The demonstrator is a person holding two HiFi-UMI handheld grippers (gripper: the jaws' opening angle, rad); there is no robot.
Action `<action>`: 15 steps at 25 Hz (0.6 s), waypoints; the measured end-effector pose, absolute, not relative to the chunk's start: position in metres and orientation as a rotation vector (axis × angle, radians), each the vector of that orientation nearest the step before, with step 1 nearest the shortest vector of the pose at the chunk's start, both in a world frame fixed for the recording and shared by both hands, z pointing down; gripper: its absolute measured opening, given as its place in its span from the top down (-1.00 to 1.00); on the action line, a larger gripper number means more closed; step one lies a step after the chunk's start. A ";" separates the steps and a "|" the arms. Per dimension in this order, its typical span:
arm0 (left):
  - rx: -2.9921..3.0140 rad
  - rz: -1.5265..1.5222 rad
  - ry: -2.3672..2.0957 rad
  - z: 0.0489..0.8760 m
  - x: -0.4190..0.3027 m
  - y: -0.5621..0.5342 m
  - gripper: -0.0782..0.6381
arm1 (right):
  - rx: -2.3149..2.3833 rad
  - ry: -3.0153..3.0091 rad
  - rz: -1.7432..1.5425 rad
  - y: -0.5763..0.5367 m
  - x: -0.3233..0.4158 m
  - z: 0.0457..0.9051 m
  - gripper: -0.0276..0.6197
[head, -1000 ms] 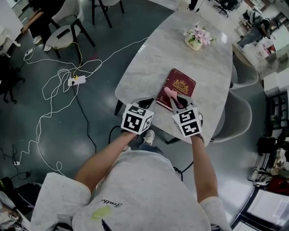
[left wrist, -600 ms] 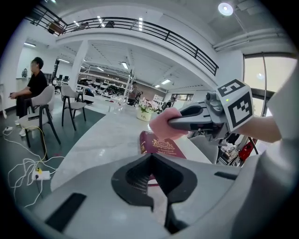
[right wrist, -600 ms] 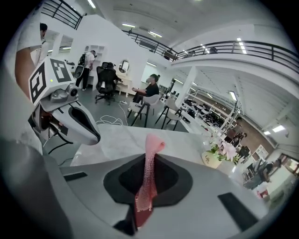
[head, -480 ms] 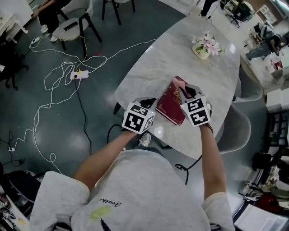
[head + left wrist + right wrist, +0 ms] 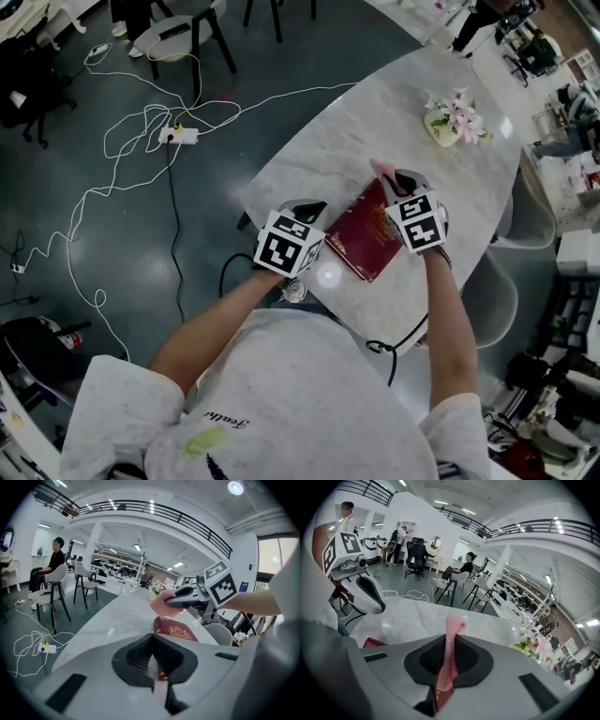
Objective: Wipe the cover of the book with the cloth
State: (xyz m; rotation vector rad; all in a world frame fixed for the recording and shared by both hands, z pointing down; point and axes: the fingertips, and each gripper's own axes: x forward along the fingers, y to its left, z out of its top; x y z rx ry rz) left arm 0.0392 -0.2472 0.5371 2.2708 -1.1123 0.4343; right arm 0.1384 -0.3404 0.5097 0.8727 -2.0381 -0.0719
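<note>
Head view, book: lay flat, red cover up, on the near edge of the table.
Head view, right hand-held gripper: had run up the cover from near the emblem to the book's far corner over the last second.
Head view, cloth: pink, stuck out past that far corner, over bare table.
Head view, left hand-held gripper: stayed at the book's near-left corner and hardly moved.
Left gripper view, left hand-held gripper: jaws narrow, tips together, nothing clearly pinched; the book showed through the gap behind the tips.
Left gripper view, right hand-held gripper: hung above the book's far edge, and the cloth looked lifted off the cover.
Right gripper view, right hand-held gripper: jaws clamped on the cloth, which stood up past the tips.
Right gripper view, book: only a red sliver at lower left, with the left hand-held gripper beside it.
Meaning: one stroke along the cover looked finished; the cloth would likely have to come back down onto the cover for another pass.
</note>
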 end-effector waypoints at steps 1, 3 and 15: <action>2.261 0.430 -1.123 0.537 0.038 -0.250 0.76 | 0.860 -2.036 -0.071 -0.346 0.139 0.513 0.85; 2.247 0.423 -1.141 0.538 0.036 -0.256 0.76 | 0.839 -2.029 -0.069 -0.356 0.140 0.520 0.85; 2.166 0.419 -1.200 0.554 0.026 -0.266 0.76 | 0.679 -1.997 -0.032 -0.370 0.133 0.572 0.85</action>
